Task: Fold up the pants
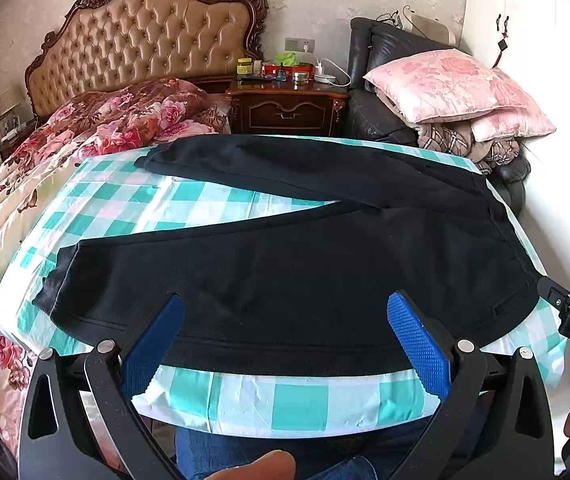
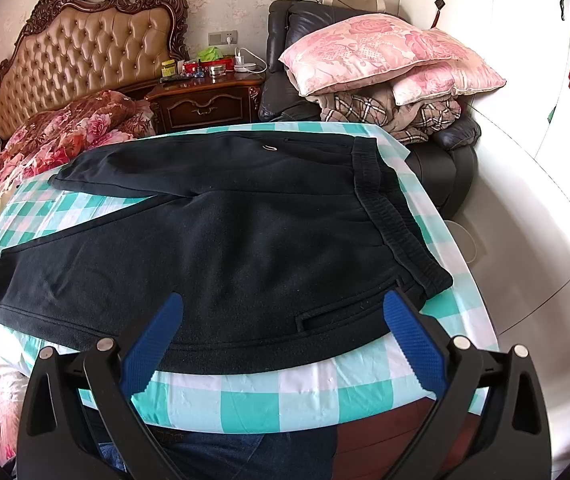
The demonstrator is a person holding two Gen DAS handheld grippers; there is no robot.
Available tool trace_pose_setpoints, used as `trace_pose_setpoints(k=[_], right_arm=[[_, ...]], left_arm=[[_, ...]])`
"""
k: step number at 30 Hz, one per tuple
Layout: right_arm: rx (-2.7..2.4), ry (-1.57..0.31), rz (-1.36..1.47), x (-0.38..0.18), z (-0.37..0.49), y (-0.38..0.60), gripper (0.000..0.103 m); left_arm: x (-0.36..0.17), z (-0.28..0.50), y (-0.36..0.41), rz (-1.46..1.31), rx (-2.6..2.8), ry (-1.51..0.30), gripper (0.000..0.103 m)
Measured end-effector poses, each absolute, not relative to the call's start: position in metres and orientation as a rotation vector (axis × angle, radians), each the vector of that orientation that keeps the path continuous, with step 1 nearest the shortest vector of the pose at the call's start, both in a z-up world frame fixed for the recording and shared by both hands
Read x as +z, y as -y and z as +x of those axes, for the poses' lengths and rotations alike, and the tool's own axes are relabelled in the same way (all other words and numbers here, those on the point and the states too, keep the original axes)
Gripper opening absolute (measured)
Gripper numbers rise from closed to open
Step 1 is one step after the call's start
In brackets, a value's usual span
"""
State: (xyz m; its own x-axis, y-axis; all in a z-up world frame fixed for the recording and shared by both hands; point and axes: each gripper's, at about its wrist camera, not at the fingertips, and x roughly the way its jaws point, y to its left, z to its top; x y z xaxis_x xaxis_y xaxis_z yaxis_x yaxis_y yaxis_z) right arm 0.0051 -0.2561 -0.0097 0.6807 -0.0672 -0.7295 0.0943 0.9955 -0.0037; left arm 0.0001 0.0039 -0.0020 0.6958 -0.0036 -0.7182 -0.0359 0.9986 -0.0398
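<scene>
The pants [image 2: 213,240] lie spread on the table [image 2: 305,396], waistband right, the bed [image 1: 45,168] behind left.

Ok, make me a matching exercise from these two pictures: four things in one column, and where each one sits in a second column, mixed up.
Things:
1. black pants
2. pink floral pillow
3. yellow-lidded jar
4. floral quilt

Places:
A. on the wooden nightstand
B. spread flat on the teal checked cloth
C. on the bed below the tufted headboard
D. on top of the pile on the dark armchair

Pairs: 1-B, 2-D, 3-A, 4-C
</scene>
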Motion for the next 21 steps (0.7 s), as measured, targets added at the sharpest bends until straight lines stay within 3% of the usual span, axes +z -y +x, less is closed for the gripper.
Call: trace_pose_setpoints(k=[21], right_arm=[[-0.092,-0.815,0.035,-0.0096,0.0046,0.2556,0.101]], left_arm=[[-0.0025,-0.0007,-0.0041,-0.054,0.014,-0.803,0.098]])
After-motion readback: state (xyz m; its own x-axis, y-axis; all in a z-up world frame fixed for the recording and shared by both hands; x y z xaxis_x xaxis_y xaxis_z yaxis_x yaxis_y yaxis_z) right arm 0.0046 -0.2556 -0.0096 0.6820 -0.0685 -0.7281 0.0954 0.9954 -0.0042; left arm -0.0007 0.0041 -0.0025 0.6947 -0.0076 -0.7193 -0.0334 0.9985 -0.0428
